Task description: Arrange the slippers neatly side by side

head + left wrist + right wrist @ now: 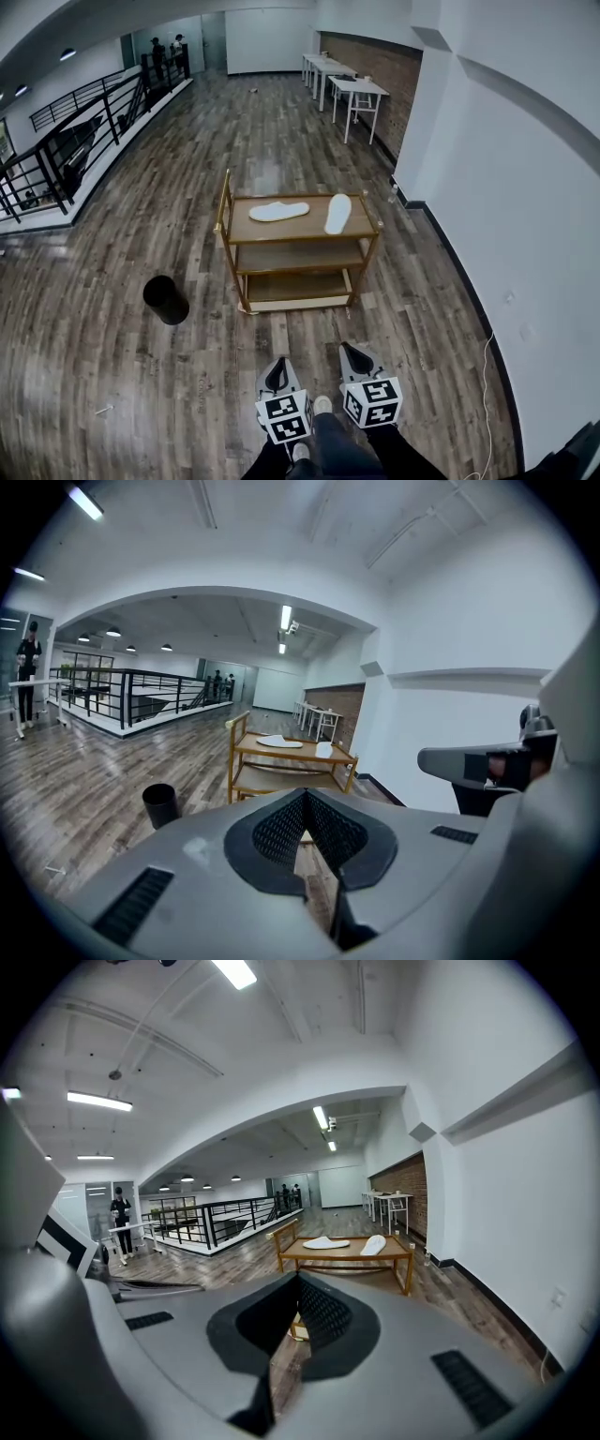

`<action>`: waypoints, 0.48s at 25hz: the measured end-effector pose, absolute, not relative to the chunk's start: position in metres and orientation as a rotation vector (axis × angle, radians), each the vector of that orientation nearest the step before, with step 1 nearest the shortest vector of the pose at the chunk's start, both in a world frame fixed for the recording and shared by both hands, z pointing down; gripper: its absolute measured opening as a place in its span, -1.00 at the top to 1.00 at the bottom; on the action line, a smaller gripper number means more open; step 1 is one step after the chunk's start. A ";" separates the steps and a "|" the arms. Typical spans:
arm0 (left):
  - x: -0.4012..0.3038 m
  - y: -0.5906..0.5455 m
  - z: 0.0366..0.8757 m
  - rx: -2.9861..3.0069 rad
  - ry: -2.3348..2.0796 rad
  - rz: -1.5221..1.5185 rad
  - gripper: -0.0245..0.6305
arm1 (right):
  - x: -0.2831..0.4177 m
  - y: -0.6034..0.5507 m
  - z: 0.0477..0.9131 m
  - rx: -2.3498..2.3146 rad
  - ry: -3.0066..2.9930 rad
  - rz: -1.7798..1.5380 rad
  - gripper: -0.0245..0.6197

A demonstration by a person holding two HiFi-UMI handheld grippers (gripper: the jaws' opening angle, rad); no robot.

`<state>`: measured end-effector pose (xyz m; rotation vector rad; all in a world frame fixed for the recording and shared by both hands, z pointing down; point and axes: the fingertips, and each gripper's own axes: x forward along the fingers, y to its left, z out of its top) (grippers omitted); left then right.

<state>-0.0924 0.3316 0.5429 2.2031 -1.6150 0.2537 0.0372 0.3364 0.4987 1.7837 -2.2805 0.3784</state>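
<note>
Slippers, two, white, both on the top shelf of a three-tier wooden cart (291, 231) that stands on the plank floor ahead of the person, well apart from both grippers. Left slipper (278, 211) lies crosswise, its length running left to right. Right slipper (338, 214) lies near to far, slightly tilted, close to the shelf's right end. The two are apart and set at an angle to each other, not side by side. Lower two shelves show nothing that can be made out. Left gripper (278, 367) and right gripper (355, 357) are held low at the near edge, side by side, both pointing toward the cart. Left gripper view: fingers (281, 832) pressed together, nothing between them. Right gripper view: fingers (323, 1316) likewise closed tight, nothing gripped. Black bin (166, 300) on the floor, left of the cart and nearer. White tables (345, 84) at the far right by a brick wall; black railing (75, 131) along the far left.
</note>
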 end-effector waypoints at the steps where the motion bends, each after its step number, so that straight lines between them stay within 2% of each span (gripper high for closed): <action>1: -0.092 0.324 0.543 2.197 -1.621 0.253 0.93 | 0.037 0.327 0.499 1.774 -2.287 0.379 0.93; 12: -0.063 0.217 0.531 2.189 -1.674 0.249 0.93 | 0.060 0.219 0.495 1.703 -2.333 0.366 0.93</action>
